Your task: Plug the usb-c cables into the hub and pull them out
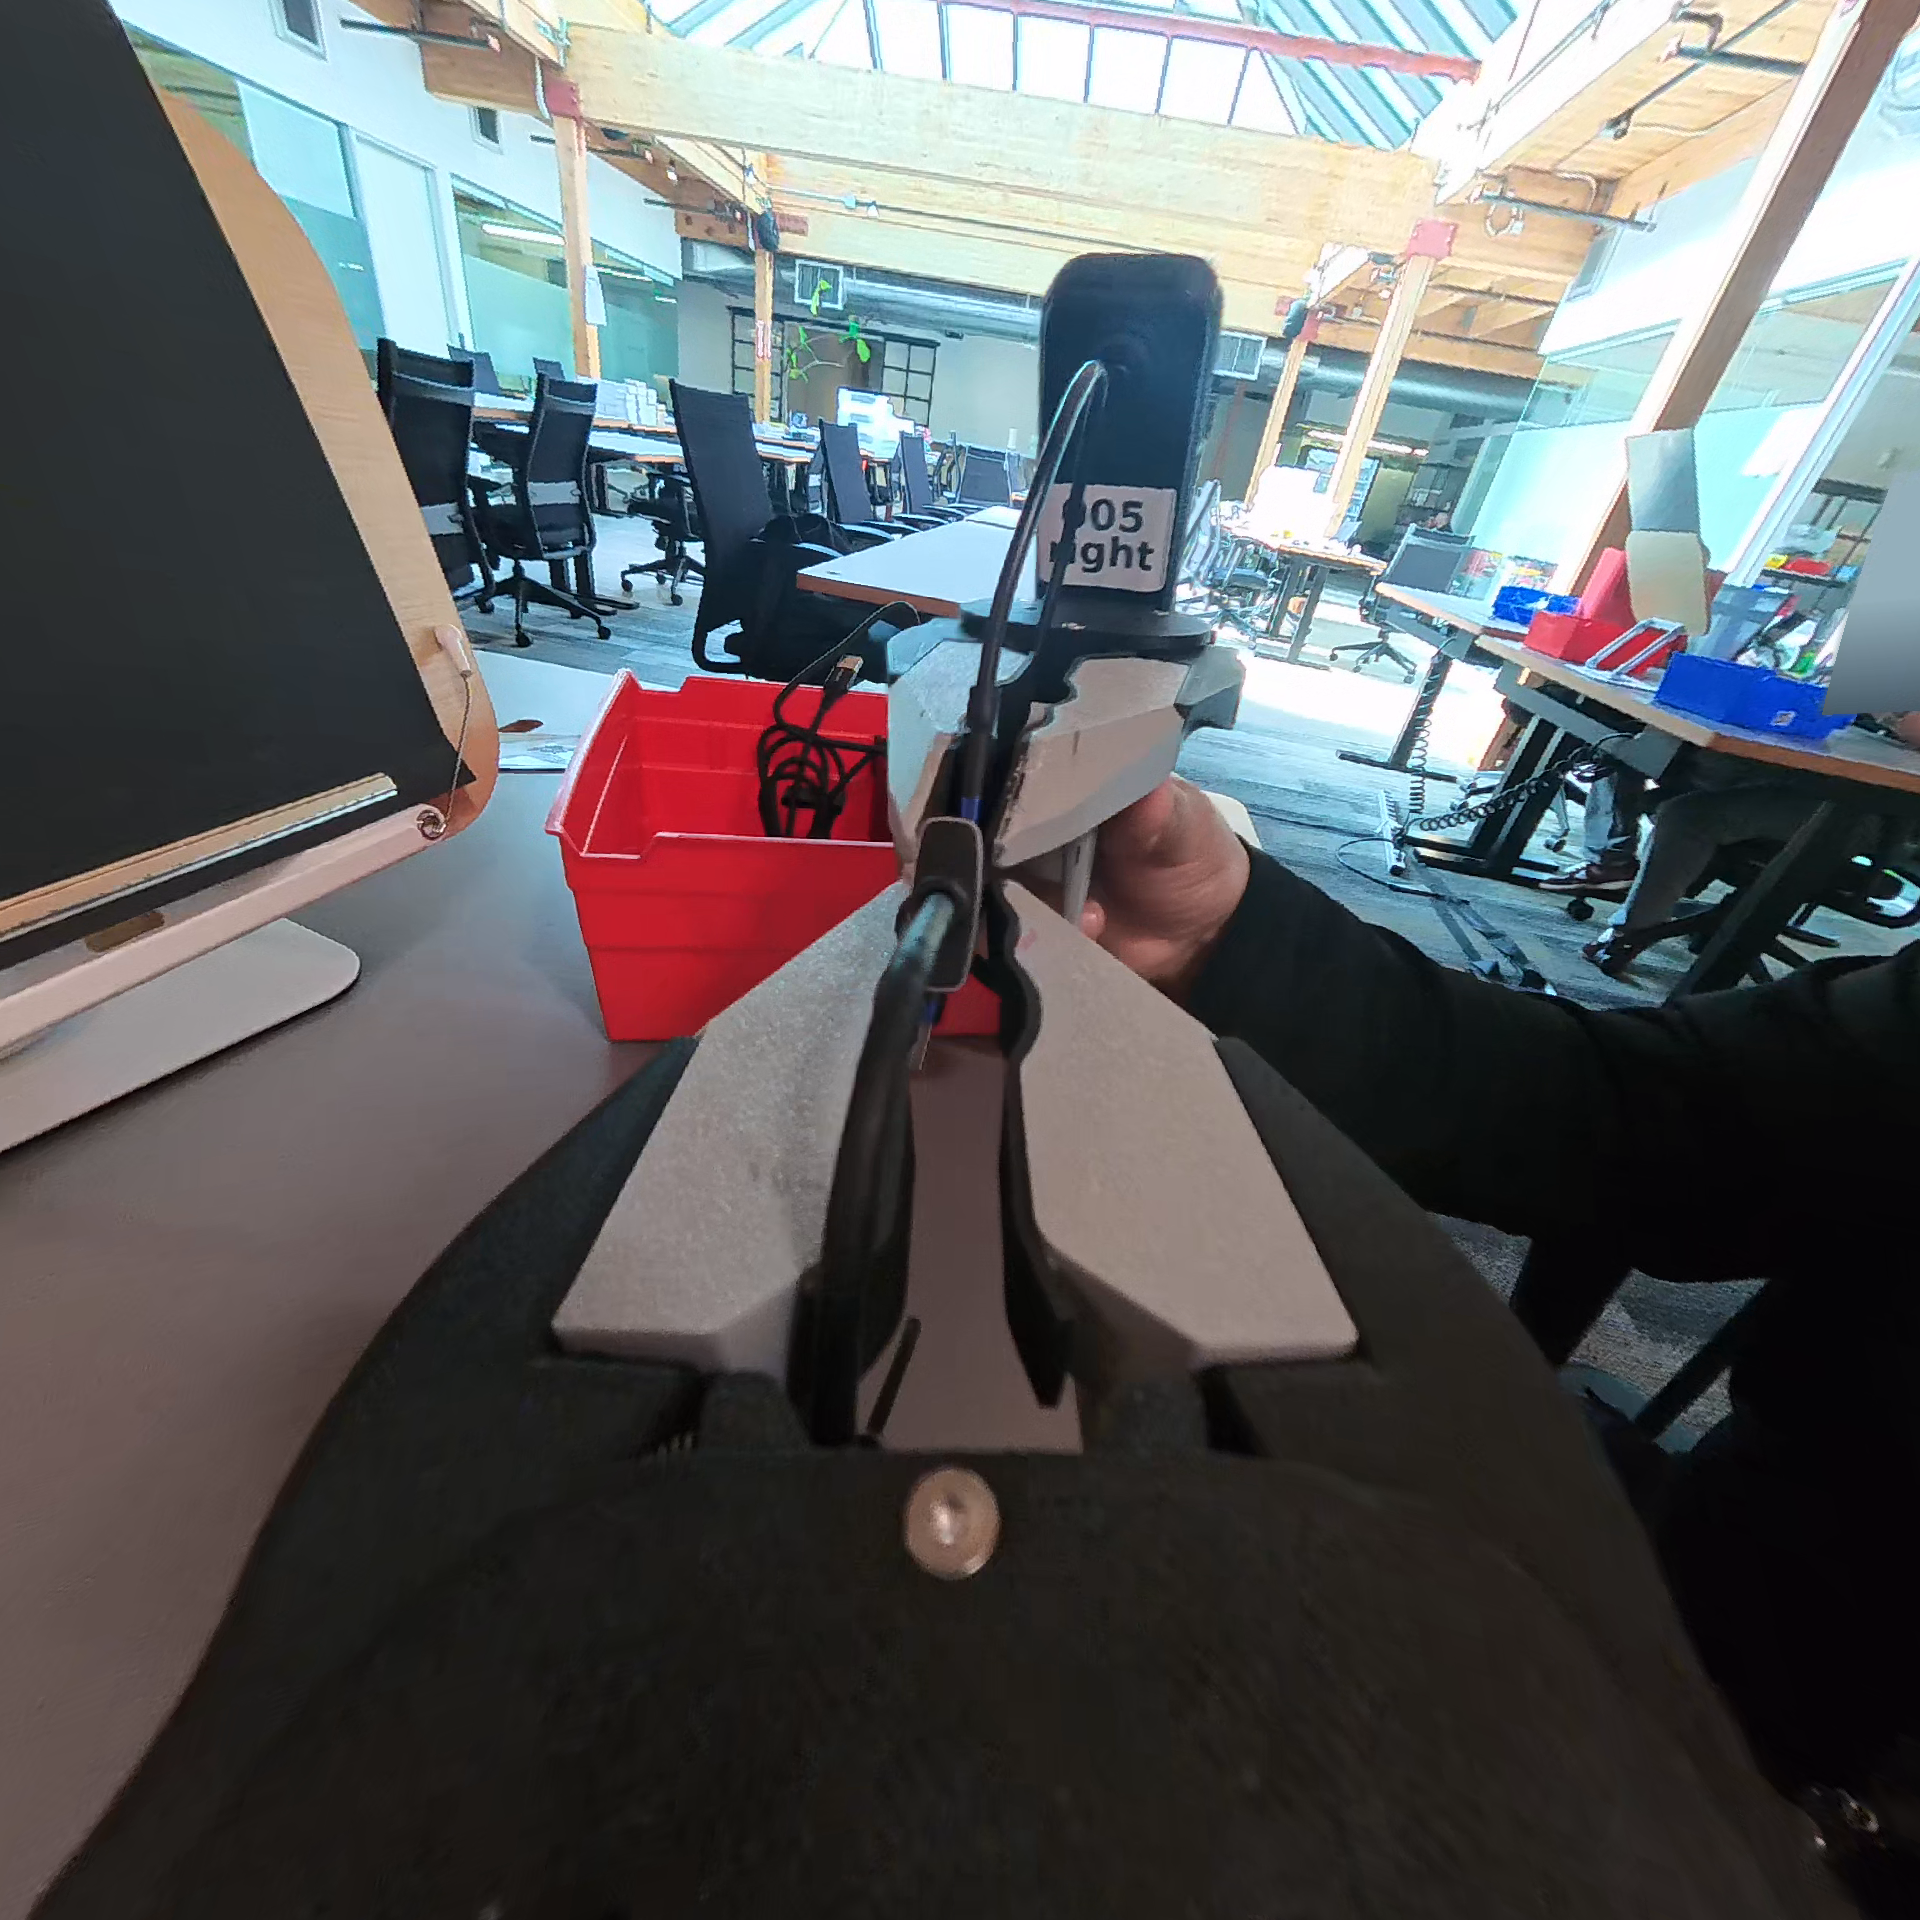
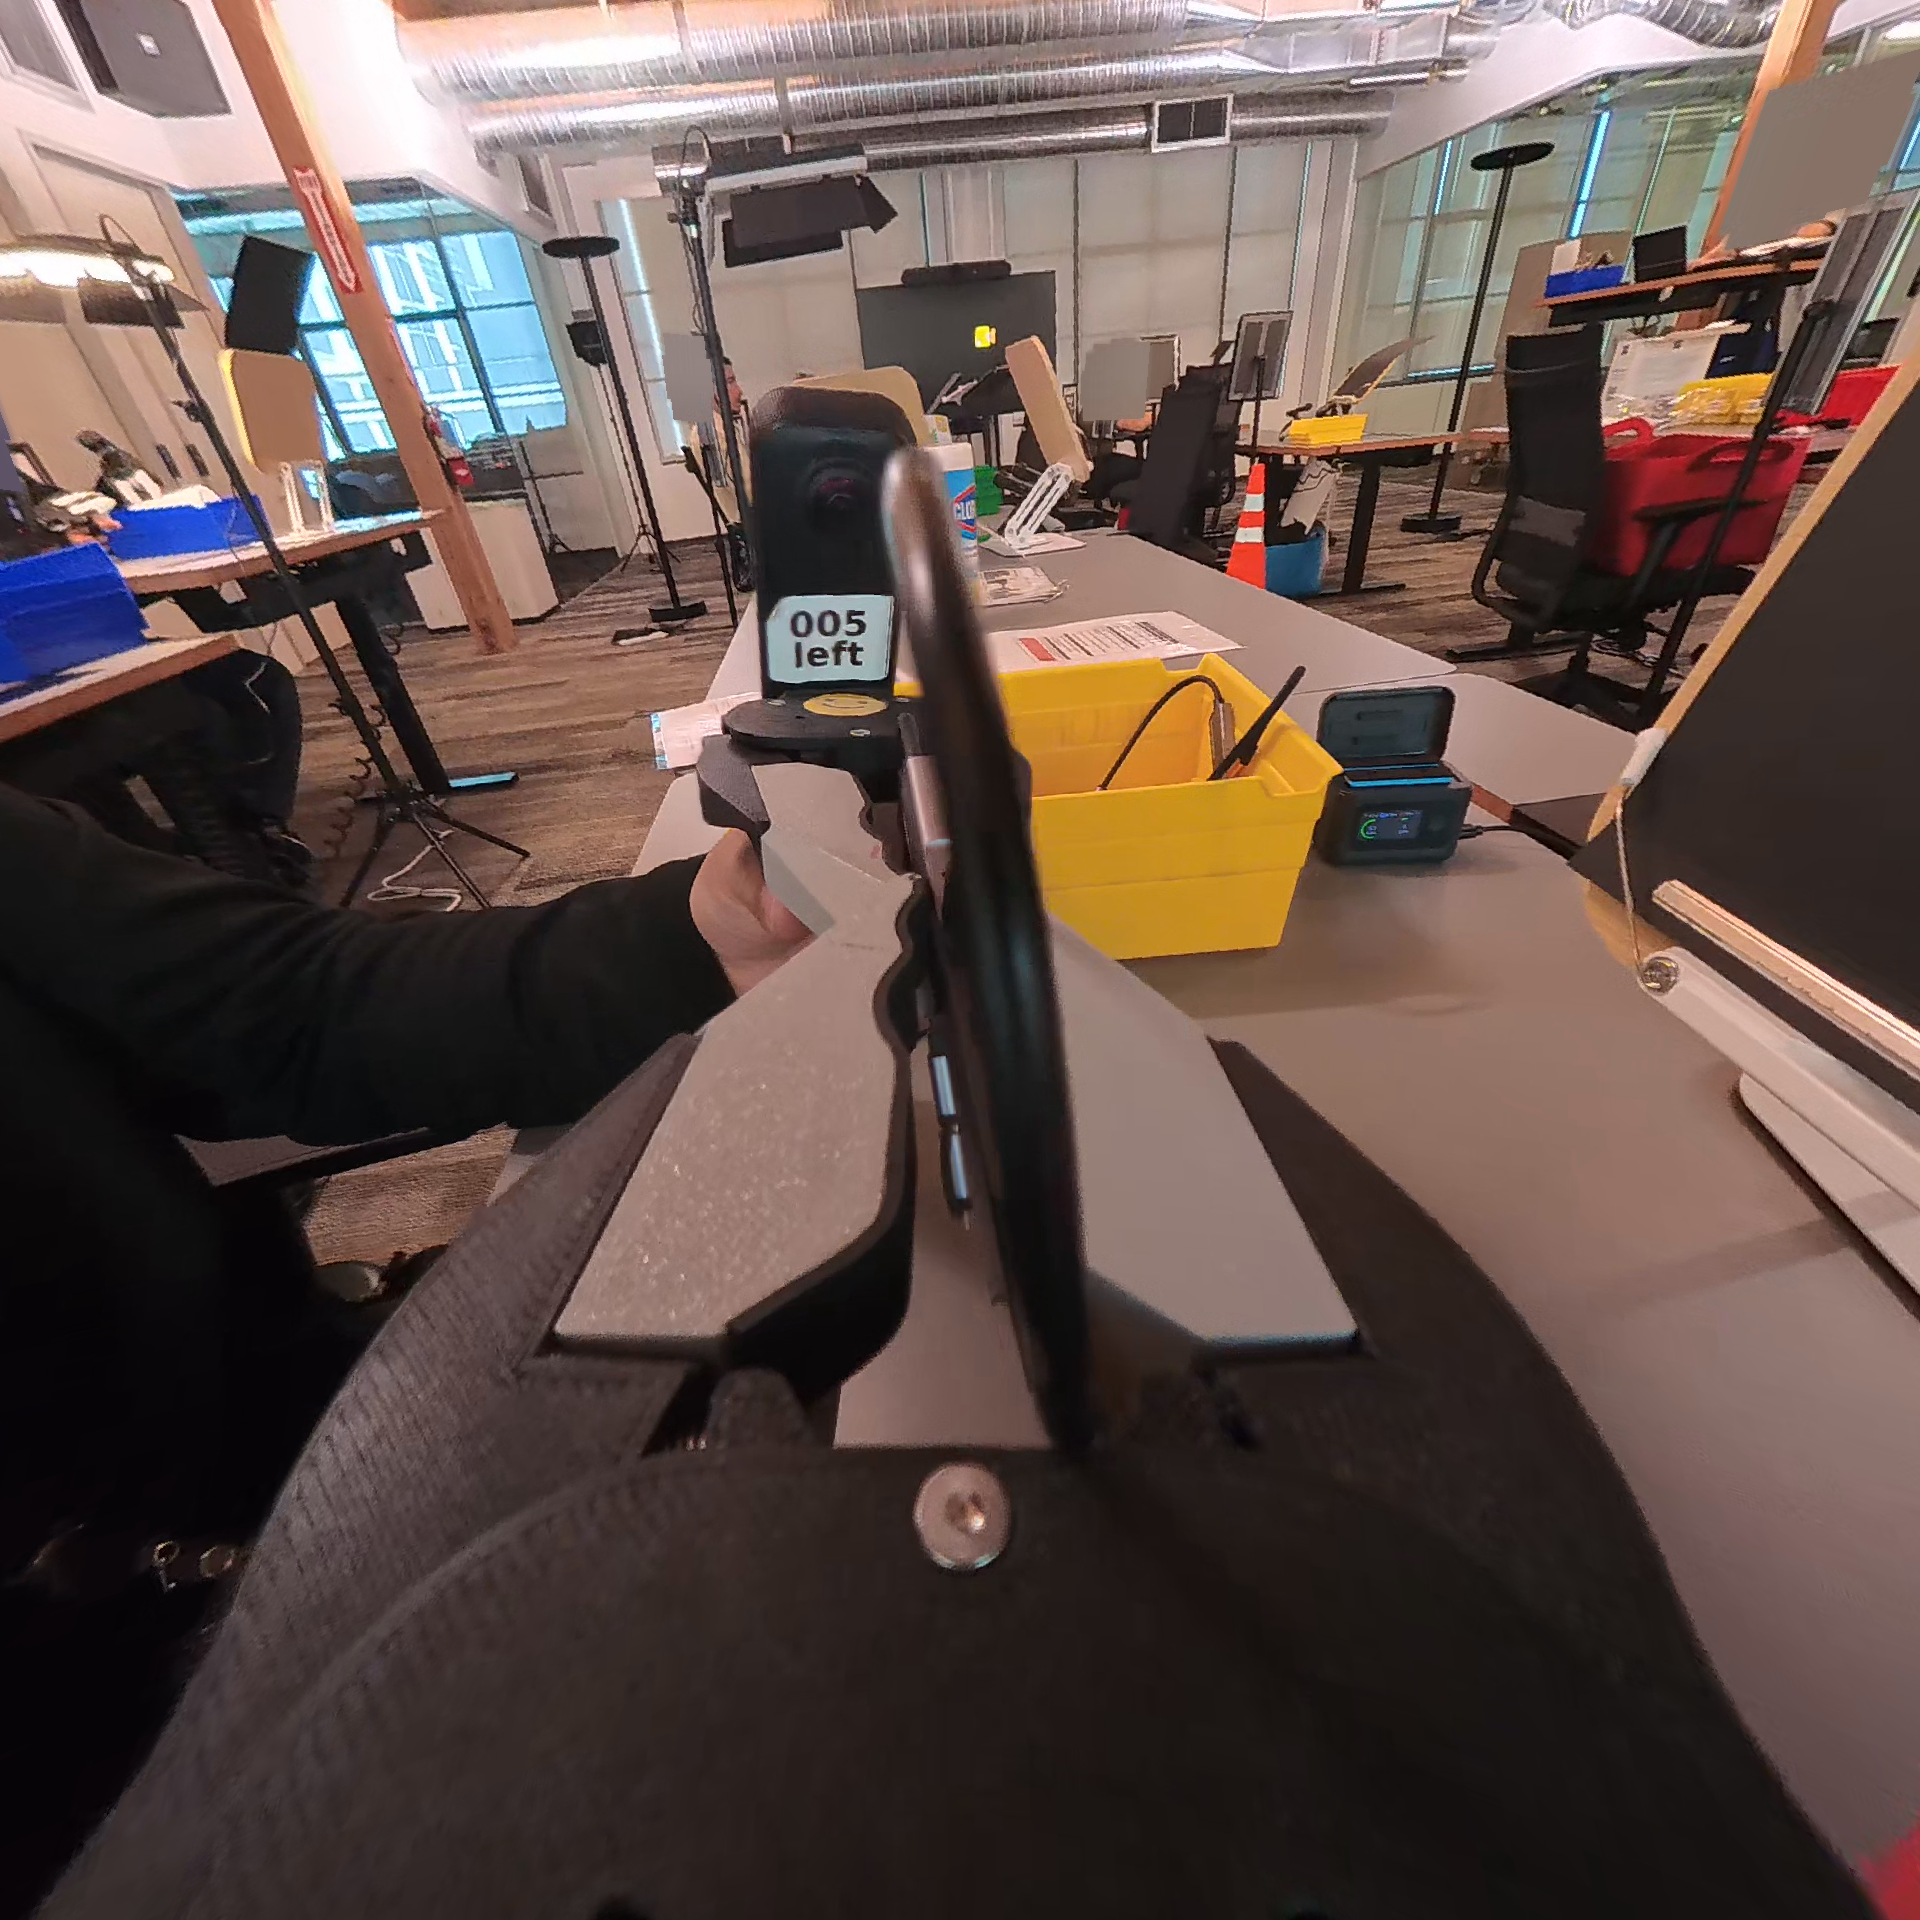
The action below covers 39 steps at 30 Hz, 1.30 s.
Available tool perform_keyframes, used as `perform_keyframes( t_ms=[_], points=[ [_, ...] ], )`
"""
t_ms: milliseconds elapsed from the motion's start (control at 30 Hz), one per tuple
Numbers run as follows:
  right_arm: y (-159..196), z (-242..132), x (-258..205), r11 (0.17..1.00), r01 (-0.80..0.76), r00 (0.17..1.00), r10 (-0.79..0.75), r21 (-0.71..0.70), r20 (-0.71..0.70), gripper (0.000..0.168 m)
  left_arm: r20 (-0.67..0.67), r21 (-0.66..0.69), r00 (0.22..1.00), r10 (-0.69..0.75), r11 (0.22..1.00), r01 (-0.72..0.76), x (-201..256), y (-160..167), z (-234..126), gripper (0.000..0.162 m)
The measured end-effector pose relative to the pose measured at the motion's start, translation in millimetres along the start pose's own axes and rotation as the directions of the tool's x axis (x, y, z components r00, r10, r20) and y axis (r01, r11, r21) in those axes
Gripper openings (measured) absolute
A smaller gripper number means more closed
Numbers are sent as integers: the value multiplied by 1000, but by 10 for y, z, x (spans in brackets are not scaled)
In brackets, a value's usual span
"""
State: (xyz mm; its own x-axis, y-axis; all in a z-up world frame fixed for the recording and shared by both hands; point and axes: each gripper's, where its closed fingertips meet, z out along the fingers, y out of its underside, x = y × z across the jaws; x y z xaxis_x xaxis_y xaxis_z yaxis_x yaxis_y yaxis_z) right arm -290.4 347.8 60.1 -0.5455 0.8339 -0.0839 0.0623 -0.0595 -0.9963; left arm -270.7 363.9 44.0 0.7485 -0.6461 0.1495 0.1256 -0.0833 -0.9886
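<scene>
My left gripper (image 1: 961,935) is shut on the grey plug (image 1: 951,878) of a black USB-C cable (image 1: 868,1195), which runs back along its fingers. My right gripper (image 2: 966,935) faces it tip to tip and is shut on a slim hub (image 2: 943,1091), seen edge-on with silver-blue ports. The hub's black lead (image 2: 997,831) loops up past the right camera. The plug (image 2: 923,805) meets the hub's end between the fingertips; I cannot tell how deep it sits. The right gripper (image 1: 971,821) also shows in the left wrist view, the left gripper (image 2: 914,883) in the right wrist view.
A red bin (image 1: 707,894) with a coiled black cable (image 1: 800,769) stands on the grey table (image 1: 364,1195) behind the grippers. A yellow bin (image 2: 1164,831) with cables and a black charging case (image 2: 1392,790) stand opposite. A dark screen on a white base (image 1: 156,997) is at the side. Both grippers' tips are close together, under 4 cm apart.
</scene>
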Motion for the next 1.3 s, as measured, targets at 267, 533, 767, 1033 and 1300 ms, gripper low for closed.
perform_keyframes(
  t_ms=[267, 533, 767, 1033, 1300],
  points=[
    [-18, -50, -4, 1000, 9, 1000, -9, 10, 3, 6, -3, -3, 1000, 10, 1000, -10, 9, -2, -14, 7],
    [0, -83, -20, 1000, -15, 999, 15, -5, 30, 5, -1, -7, 1000, 30, 1000, -30, 28, -9, -13, 7],
    [0, -85, -18, 1000, -24, 999, 24, -2, 29, 6, -4, 1, 1000, 24, 1000, -24, 21, -19, -27, 7],
    [-18, -77, -12, 1000, -9, 1000, 9, -7, -7, 3, -26, 31, 999, -25, 999, 26, 26, -36, -17, 9],
    [-235, -20, 52, 961, -139, 990, 143, 239, 0, 2, -19, 196, 989, -150, 969, 151, 7, -241, -39, 9]
  ],
)
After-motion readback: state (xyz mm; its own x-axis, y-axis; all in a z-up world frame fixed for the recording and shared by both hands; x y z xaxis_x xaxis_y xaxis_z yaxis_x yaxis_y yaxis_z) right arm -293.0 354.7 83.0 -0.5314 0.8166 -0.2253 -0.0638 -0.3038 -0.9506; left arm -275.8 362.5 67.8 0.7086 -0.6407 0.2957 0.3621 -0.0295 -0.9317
